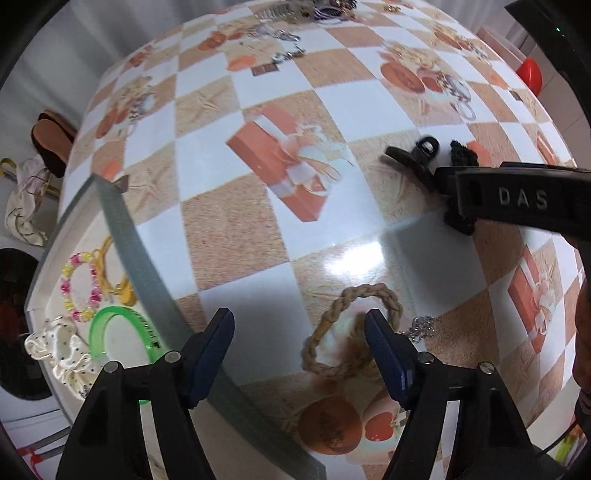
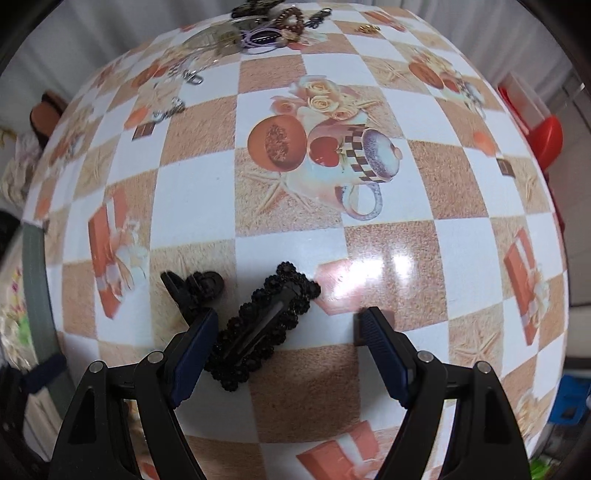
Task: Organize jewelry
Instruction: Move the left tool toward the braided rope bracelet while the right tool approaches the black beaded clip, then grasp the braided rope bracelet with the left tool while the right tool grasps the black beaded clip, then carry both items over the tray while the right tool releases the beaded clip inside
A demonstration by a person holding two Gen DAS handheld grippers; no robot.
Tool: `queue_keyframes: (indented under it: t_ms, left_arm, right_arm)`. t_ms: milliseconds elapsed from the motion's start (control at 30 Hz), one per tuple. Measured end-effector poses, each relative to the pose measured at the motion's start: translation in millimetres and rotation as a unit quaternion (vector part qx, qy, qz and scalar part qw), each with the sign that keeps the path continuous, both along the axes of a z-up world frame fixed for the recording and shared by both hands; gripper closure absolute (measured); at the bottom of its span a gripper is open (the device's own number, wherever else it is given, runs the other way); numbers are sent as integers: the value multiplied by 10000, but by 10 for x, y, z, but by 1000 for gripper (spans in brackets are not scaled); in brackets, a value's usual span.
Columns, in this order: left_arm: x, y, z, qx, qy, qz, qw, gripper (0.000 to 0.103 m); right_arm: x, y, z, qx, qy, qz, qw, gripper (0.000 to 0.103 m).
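both grippers look poised for a pick, nothing lifted yet. the left gripper [image 1: 299,321] stands wide and empty, pointing down; a braided band [image 1: 351,332] lies on the cloth between its fingers, looped past the right finger, which it may touch. a small chain [image 1: 421,326] lies just right of it. next it likely needs to sink and close on the braid. the right gripper [image 2: 291,321] is wide too, holding nothing; a black clip [image 2: 266,325] lies beside its left finger, a claw clip [image 2: 195,288] just beyond. left of the left gripper sits the tray [image 1: 122,229], already holding pieces. the checked cloth [image 2: 199,195] is glossy (slippery, perhaps). more jewelry [image 2: 266,26] waits at its far edge; beyond, room clutter.
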State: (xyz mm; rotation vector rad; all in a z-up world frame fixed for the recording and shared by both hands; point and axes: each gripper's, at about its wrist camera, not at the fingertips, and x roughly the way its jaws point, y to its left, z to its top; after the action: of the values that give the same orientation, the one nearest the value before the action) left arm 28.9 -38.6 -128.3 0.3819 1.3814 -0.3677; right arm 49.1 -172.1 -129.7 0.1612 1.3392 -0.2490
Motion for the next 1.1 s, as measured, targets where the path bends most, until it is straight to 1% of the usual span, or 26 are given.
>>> queue_keyframes:
  t_ms: [67, 200, 267, 300, 333, 433, 500, 533, 567, 600, 633, 833, 967, 1100]
  left_arm:
    - [-23, -32, -47, 3, 53, -77, 10000, 26]
    - [-65, -68, -57, -112, 86, -162, 9998, 29]
    - [-87, -80, -52, -232, 147, -202, 9994, 42]
    - [-98, -91, -53, -250, 151, -230, 9993, 44]
    - [-117, -104, -49, -245, 136, -258, 9993, 47]
    - [-163, -126, -51, -353, 182, -287, 9988, 60]
    - [-198, -172, -63, -378, 148, -302, 9987, 70]
    - [-207, -173, -62, -400, 138, -296, 9987, 88]
    - [-210, -164, -66, -434, 163, -245, 9986, 92]
    - [-175, -133, -64, -490, 183, -180, 9985, 92]
    - [-169, -103, -62, -581, 227, -59, 9980, 92]
    - [-149, 60, 2, -932, 343, 536, 9936, 92]
    - [-177, 129, 82, -1065, 326, 669, 9915, 92]
    - [-102, 210, 156, -1154, 301, 724, 9902, 92]
  right_arm:
    - [-37, 6, -8, -135, 3, 136, 9998, 23]
    - [-125, -3, 9, -176, -22, 339, 9993, 28]
    - [-134, -3, 15, -171, -23, 376, 9991, 31]
    - [-133, 6, 25, -173, -33, 411, 9990, 37]
    - [-134, 10, 35, -172, -40, 445, 9989, 45]
    - [-116, 42, 56, -156, -49, 517, 9985, 59]
    - [-110, 35, 67, -133, -58, 543, 9984, 60]
    - [-107, 31, 74, -97, -72, 537, 9985, 60]
    - [-105, 18, 82, -67, -85, 530, 9985, 60]
    - [-114, 10, 83, -30, -102, 519, 9986, 67]
    - [-121, -16, 94, 11, -133, 483, 9987, 67]
    - [-186, -251, 116, 683, -239, 152, 9973, 67]
    - [-292, -363, 109, 917, -223, -18, 9955, 67]
    - [-439, -465, 152, 1054, -198, -133, 9941, 67]
